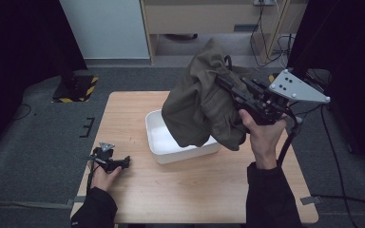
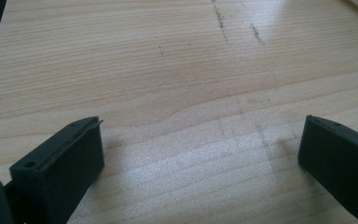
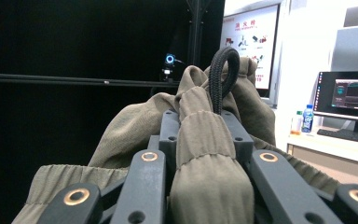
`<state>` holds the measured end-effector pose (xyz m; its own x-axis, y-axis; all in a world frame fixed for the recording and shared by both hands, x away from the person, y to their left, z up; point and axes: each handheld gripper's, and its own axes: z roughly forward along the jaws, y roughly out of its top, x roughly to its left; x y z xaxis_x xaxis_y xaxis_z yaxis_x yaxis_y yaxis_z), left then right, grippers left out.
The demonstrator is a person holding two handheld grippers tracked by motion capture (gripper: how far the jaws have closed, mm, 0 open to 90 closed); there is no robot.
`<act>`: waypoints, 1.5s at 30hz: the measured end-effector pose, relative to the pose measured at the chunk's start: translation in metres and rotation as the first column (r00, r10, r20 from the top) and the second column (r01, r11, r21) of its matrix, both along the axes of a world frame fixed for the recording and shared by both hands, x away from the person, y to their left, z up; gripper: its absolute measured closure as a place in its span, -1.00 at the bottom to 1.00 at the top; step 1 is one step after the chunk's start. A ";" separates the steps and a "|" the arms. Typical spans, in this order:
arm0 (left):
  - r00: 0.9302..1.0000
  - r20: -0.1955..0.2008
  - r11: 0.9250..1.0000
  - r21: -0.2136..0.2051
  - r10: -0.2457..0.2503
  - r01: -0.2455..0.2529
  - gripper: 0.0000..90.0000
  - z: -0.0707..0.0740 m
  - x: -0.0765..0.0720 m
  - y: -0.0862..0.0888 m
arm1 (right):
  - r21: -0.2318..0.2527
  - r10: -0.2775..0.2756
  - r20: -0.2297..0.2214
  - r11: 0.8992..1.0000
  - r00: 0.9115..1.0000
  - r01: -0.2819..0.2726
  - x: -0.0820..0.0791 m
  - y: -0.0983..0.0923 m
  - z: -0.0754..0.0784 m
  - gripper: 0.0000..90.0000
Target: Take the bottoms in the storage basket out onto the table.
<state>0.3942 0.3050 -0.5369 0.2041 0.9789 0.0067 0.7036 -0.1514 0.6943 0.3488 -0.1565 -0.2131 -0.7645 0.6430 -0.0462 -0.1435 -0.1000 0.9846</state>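
My right gripper [image 1: 225, 81] is shut on an olive-green garment [image 1: 197, 107] and holds it in the air over the white bin [image 1: 158, 142] at the middle of the table. The cloth hangs in a bunch, its lower folds reaching into and across the bin's right side. In the right gripper view the garment's gathered waistband [image 3: 205, 154] is pinched between the jaws, with a black cord loop [image 3: 223, 74] sticking up above it. My left gripper [image 1: 123, 163] rests open on the wooden table [image 2: 177, 70] near the front left, its fingertips [image 2: 74, 154] wide apart with bare wood between them.
The table [image 1: 123, 109] is light wood with floor around it. A black stand base with yellow-and-black stripes [image 1: 76, 88] sits on the floor beyond the left corner. Cables [image 1: 266, 33] and a wooden cabinet lie behind the table. A monitor [image 3: 349, 95] and a bottle [image 3: 308, 117] stand off to the side.
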 end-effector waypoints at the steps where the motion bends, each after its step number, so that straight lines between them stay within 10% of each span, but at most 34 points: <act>1: 1.000 0.000 1.000 0.000 0.000 0.000 -1.00 0.000 0.000 0.000 | 0.001 0.005 0.003 1.000 1.000 -0.005 -0.003 -0.002 -0.001 0.66; 27: 1.000 0.000 1.000 0.000 0.000 0.000 -1.00 0.000 0.000 0.000 | -0.009 0.092 -0.033 0.996 0.995 -0.092 -0.058 -0.067 -0.033 0.65; 45: 1.000 0.000 1.000 0.000 0.000 0.000 -1.00 0.000 0.000 0.000 | -0.053 0.052 -0.152 0.997 0.987 -0.061 -0.055 -0.098 -0.080 0.65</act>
<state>0.3942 0.3050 -0.5368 0.2042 0.9789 0.0070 0.7037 -0.1517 0.6941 0.2940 -0.2549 -0.2930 -0.8005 0.5982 0.0364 0.0110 -0.0460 0.9989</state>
